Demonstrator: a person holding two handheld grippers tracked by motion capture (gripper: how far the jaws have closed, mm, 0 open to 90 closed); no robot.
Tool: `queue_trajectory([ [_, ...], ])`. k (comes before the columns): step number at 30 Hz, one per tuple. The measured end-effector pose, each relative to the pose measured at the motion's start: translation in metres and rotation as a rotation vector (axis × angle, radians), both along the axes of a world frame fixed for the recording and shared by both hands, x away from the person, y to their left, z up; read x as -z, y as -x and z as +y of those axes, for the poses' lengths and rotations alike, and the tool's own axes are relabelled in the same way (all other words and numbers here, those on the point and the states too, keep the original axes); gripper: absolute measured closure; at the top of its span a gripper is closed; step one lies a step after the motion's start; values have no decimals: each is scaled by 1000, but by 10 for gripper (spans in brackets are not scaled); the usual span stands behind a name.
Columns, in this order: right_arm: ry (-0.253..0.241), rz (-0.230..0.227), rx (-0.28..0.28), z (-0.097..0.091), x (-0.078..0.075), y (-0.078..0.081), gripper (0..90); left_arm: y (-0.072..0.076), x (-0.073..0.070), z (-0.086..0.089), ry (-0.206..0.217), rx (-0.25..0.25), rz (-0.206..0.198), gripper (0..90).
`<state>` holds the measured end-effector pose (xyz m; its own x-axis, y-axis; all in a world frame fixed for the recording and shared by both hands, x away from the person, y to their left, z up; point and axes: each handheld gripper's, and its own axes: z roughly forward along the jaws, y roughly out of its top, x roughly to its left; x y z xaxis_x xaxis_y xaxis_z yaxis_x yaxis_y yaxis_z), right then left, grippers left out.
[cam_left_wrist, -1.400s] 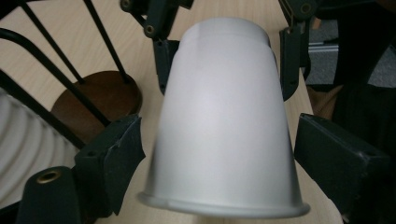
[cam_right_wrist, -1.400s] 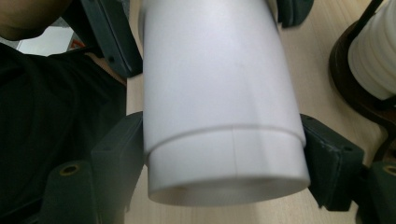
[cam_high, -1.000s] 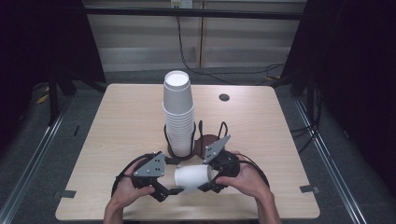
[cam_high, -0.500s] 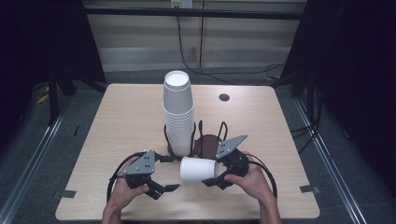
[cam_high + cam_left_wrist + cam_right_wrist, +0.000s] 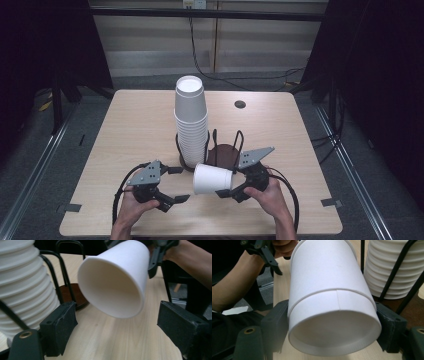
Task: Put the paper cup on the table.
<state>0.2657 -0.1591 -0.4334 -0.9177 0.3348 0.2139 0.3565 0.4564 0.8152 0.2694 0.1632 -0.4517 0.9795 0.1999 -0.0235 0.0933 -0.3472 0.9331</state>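
Right tool (image 5: 235,187) sideways around white cup (image 5: 212,179) (mouth leftward)

The cup stack (image 5: 191,125) and wire holder (image 5: 225,150) block mid-table, while the tabletop (image 5: 135,125) left of them looks open.

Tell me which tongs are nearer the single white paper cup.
Right. The right tongs clamp the paper cup at its base; the left tongs, open, sit apart beyond its mouth.
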Motion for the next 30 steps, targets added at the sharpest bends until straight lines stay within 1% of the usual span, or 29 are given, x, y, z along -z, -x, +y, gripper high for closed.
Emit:
queue_trajectory([
  [2, -24, -3, 3, 0, 2, 1, 232, 0, 2, 1, 19, 3, 8, 155],
  [4, -47, -6, 3, -1, 5, 1, 232, 0, 2, 2, 22, -1, 7, 155],
  [7, -82, 6, -2, -2, 10, 1, 232, 0, 3, 2, 45, -4, 20, 154],
  [11, -121, -17, 4, -2, 14, 3, 232, 0, 4, 2, 67, -4, 25, 155],
  [13, -153, -25, 1, -2, 15, 5, 232, 1, 4, 0, 68, -2, 23, 155],
  [14, -160, -37, 8, -3, 15, 5, 232, 1, 4, 0, 69, -2, 26, 155],
  [16, -183, -44, 8, -3, 16, 6, 232, 1, 4, -2, 78, -2, 26, 155],
  [22, -227, -59, 19, -3, 22, 8, 233, 3, 4, -4, 84, 1, 22, 155],
  [24, -250, -66, 20, -3, 25, 9, 233, 3, 4, -5, 86, 5, 17, 155],
  [26, -271, -82, 33, -4, 26, 10, 233, 3, 5, -6, 86, 10, 18, 155],
  [29, -317, -95, 33, -4, 28, 10, 233, 4, 6, -9, 94, 12, 18, 155],
  [30, -324, -98, 29, -4, 28, 10, 233, 4, 6, -10, 101, 17, 19, 155],
])
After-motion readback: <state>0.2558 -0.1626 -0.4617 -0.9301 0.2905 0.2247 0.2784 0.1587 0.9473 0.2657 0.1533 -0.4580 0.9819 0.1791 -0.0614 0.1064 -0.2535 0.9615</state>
